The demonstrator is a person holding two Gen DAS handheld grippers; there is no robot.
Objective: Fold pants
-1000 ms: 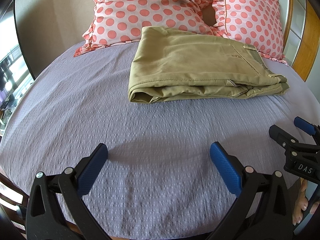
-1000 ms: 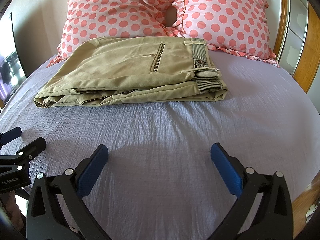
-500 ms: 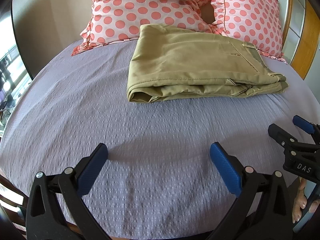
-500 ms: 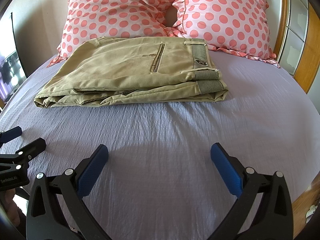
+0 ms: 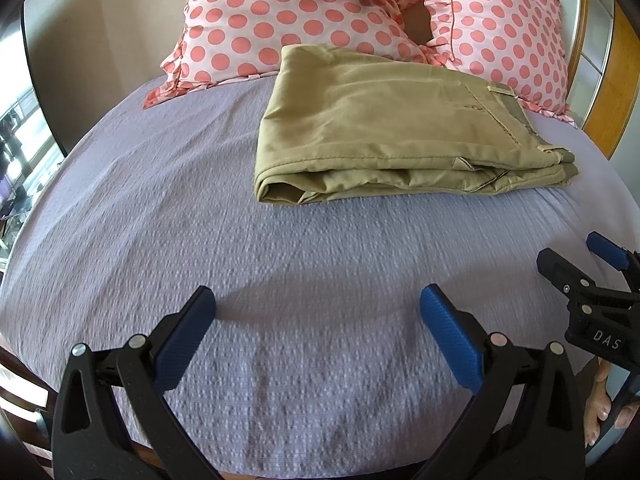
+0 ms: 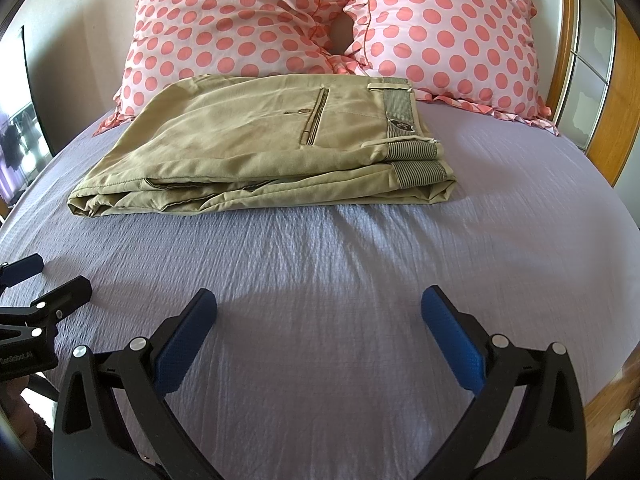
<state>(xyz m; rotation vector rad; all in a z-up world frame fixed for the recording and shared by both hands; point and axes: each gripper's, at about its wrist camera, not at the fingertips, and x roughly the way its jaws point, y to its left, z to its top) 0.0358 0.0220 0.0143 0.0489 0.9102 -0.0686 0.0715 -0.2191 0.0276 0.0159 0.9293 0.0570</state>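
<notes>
Khaki pants (image 5: 384,128) lie folded into a flat stack on the lilac bedspread (image 5: 200,220), just in front of the pillows; they also show in the right wrist view (image 6: 264,148), waistband to the right. My left gripper (image 5: 318,312) is open and empty, low over the bedspread well short of the pants. My right gripper (image 6: 319,312) is open and empty too, at about the same distance. The right gripper shows at the right edge of the left wrist view (image 5: 576,268), and the left gripper at the left edge of the right wrist view (image 6: 44,280).
Two pink polka-dot pillows (image 6: 240,20) (image 6: 448,32) lean at the head of the bed behind the pants. A wooden headboard frame (image 6: 624,112) runs along the right. Bedspread (image 6: 360,260) lies between the grippers and the pants.
The left gripper has drifted slightly, so the pants sit a little higher and more to the right in its view. The right gripper has barely moved. Both stay open.
</notes>
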